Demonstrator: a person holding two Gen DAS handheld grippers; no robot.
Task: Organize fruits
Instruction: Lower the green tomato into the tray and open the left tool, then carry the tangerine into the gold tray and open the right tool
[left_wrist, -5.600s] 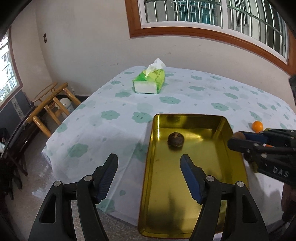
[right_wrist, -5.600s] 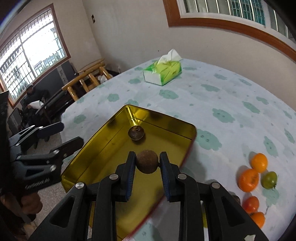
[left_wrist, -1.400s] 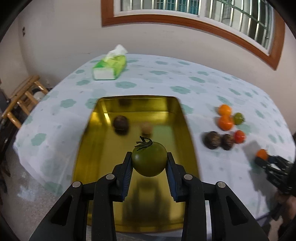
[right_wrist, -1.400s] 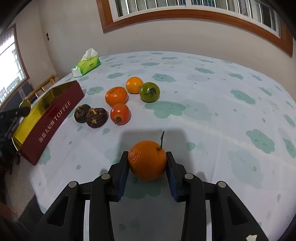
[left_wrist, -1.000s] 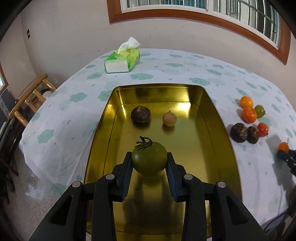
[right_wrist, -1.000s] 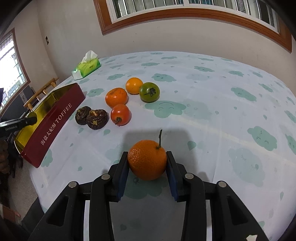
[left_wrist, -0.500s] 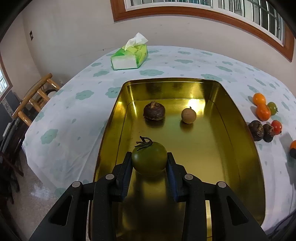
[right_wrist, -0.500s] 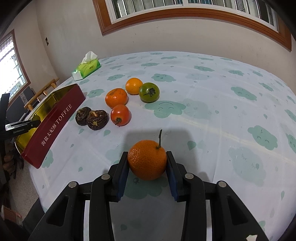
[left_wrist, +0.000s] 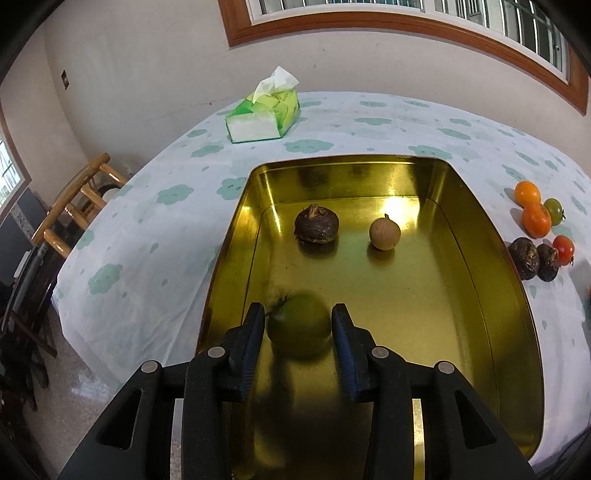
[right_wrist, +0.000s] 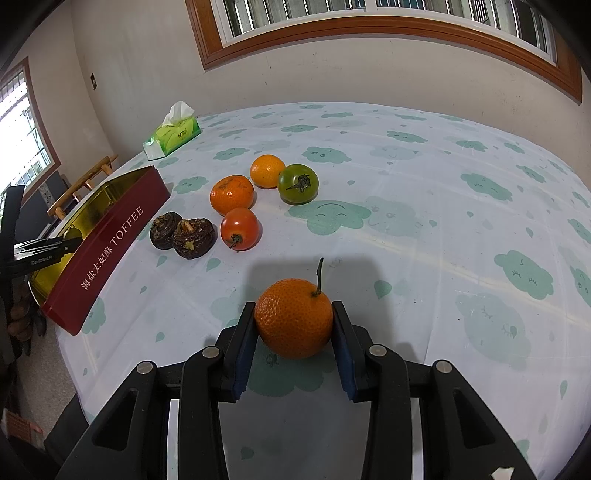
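Fruit on the cloud-print tablecloth (right_wrist: 424, 206) is lying in a loose cluster: two oranges (right_wrist: 232, 194), a green tomato on the cloth (right_wrist: 297, 183), a red tomato (right_wrist: 239, 228) and two dark water chestnuts (right_wrist: 194, 232), all sitting between the right gripper (right_wrist: 294, 341) and the gold tin (left_wrist: 491, 295). Right gripper fingers are clamping a stemmed orange (right_wrist: 294, 318) just above the cloth. Left gripper (left_wrist: 298, 341) is hanging over the tin, fingers parted, a blurred green tomato (left_wrist: 299, 322) sitting between them with a sliver of gap on each side. Left view alone is showing the tin's interior, holding a water chestnut (left_wrist: 316, 224) and a tan round fruit (left_wrist: 384, 234); right view alone is showing its red TOFFEE wall. Tissue box (left_wrist: 262, 117) is standing beyond.
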